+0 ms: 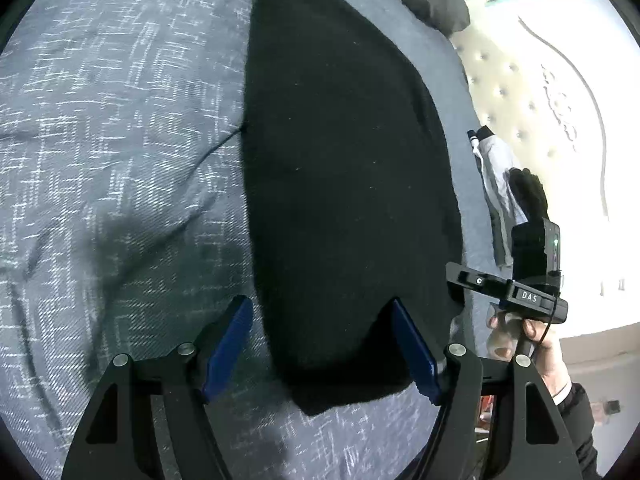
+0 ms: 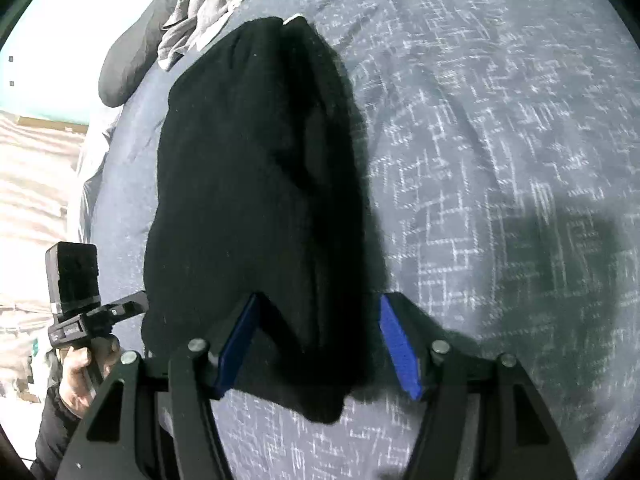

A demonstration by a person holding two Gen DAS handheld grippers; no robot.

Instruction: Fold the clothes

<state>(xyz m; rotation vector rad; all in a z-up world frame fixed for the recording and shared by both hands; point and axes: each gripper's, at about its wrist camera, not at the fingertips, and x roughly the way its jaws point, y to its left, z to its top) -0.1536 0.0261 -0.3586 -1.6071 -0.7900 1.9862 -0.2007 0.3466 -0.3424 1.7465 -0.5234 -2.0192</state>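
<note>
- On the grey patterned bedspread (image 1: 120,128) lies the black garment (image 1: 340,160), long and narrow, apparently folded lengthwise; a further fold may remain.
- Left gripper (image 1: 322,346): tongs spread, straddling the near hem, pinching nothing.
- Right gripper (image 2: 318,338): likewise spread over the same end; both seem posed to take a corner each.
- Crumpled grey clothing (image 2: 208,4) waits beyond.

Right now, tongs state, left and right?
Left tongs: open, empty, straddling the near end of the black garment.
Right tongs: open, empty, over the same garment's near end.
</note>
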